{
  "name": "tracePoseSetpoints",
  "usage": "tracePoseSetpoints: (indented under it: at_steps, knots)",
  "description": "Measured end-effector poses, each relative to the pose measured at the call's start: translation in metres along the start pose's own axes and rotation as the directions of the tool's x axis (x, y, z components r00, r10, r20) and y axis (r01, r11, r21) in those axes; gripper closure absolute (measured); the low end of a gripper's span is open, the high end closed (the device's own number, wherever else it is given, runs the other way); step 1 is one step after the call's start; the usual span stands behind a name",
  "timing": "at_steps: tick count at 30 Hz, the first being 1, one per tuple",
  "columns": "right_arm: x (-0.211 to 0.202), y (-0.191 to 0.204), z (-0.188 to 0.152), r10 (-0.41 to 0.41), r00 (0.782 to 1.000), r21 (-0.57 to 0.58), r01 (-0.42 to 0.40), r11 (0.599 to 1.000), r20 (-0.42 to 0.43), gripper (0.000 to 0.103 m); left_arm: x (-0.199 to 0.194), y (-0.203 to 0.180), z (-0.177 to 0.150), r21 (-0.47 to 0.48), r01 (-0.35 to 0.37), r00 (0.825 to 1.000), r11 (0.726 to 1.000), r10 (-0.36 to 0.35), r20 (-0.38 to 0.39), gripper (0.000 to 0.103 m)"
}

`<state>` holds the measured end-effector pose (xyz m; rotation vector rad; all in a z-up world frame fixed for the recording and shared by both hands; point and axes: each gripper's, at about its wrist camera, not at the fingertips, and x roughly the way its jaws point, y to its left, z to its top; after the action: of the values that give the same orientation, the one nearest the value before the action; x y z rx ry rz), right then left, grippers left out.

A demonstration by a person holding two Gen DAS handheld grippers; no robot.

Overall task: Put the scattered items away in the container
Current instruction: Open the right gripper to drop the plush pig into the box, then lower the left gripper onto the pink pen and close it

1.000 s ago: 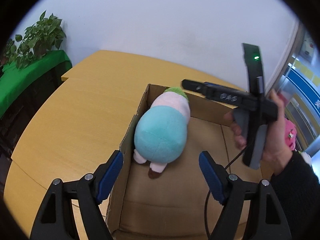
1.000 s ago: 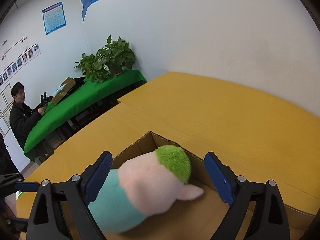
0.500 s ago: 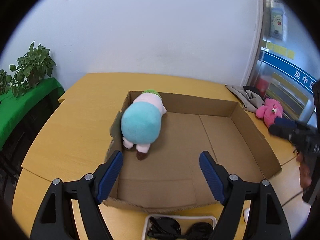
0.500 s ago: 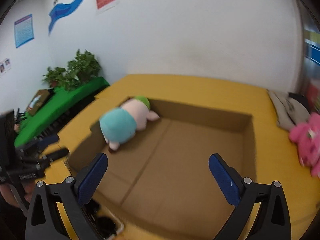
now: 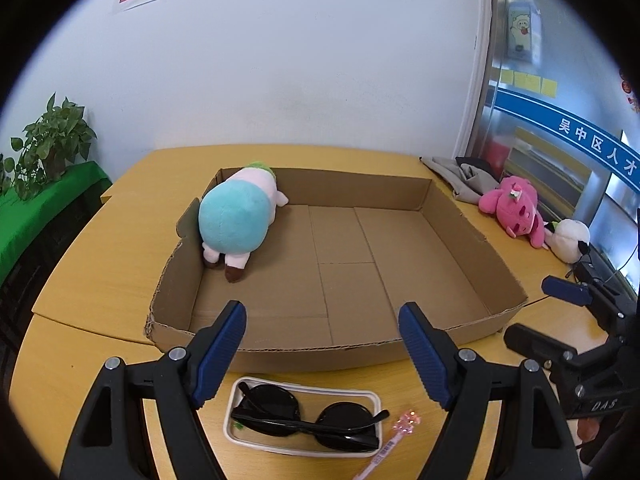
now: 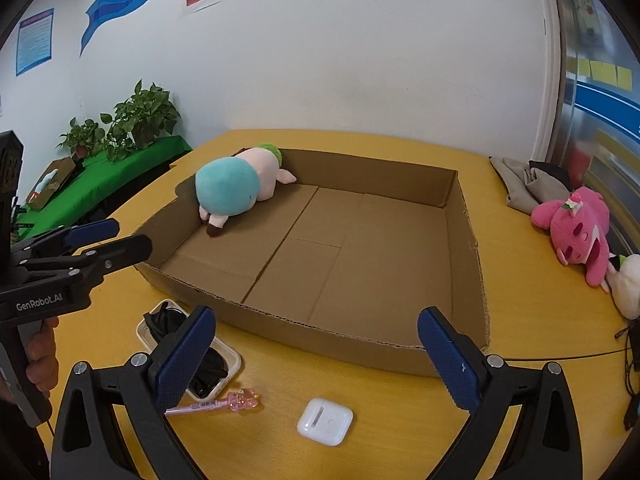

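Observation:
A shallow cardboard box [image 5: 452,216] [image 6: 466,224] lies on the yellow table. A teal and pink plush [image 5: 236,216] [image 6: 230,186] lies in its far left corner. Black sunglasses [image 5: 308,420] rest in a white tray [image 5: 372,398] [image 6: 142,326] in front of the box, with a pink pen [image 5: 394,440] [image 6: 218,402] and a white earbud case [image 6: 325,421] beside them. A pink plush [image 5: 516,208] [image 6: 578,230] and a white plush [image 5: 568,238] [image 6: 626,284] lie right of the box. My left gripper [image 5: 322,354] [image 6: 86,236] and right gripper [image 6: 316,362] [image 5: 536,308] are open and empty, near the front edge.
A grey and black cloth [image 5: 464,174] [image 6: 528,180] lies at the table's far right corner. A green-covered table with potted plants [image 5: 44,148] [image 6: 132,120] stands to the left. A white wall is behind the table.
Both grippers have pulled back from the box toward the table's front edge. The teal plush stays in the box's corner. The tray, pen and earbud case have come into view.

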<state>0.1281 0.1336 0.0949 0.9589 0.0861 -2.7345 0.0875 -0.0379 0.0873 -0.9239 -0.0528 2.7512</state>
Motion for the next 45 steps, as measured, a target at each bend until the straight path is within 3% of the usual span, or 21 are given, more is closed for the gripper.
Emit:
tracePoseSetpoints:
  at_steps: [12, 22, 31, 38, 42, 45]
  knots:
    - [0.005, -0.001, -0.017, 0.008, 1.0, -0.009, -0.008, 1.0, -0.021, 0.0, 0.007, -0.014, -0.005, 0.022, -0.005, 1.0, 1.0, 0.005, -0.017, 0.024]
    - [0.006, 0.0, -0.019, 0.016, 1.0, 0.009, -0.016, 1.0, -0.021, 0.0, 0.01, -0.013, -0.006, 0.026, 0.004, 1.0, 1.0, -0.004, -0.024, 0.024]
    - [0.021, -0.007, -0.034, 0.043, 0.996, 0.048, -0.04, 0.998, -0.074, 0.0, 0.013, 0.003, -0.018, 0.007, -0.001, 0.998, 1.0, 0.001, -0.058, 0.024]
    - [0.044, -0.009, -0.067, 0.11, 0.978, 0.081, -0.096, 0.992, -0.177, 0.001, 0.015, 0.024, -0.042, 0.011, 0.014, 0.993, 1.0, -0.013, -0.121, 0.024]
    - [0.051, -0.003, -0.084, 0.179, 0.958, 0.072, -0.167, 0.983, -0.223, 0.001, 0.011, 0.021, -0.064, 0.065, 0.08, 0.984, 0.995, -0.068, -0.168, 0.024]
    - [0.056, 0.0, -0.097, 0.215, 0.942, 0.105, -0.194, 0.975, -0.259, 0.001, 0.011, 0.008, -0.087, 0.137, 0.142, 0.966, 0.98, -0.107, -0.236, 0.024]
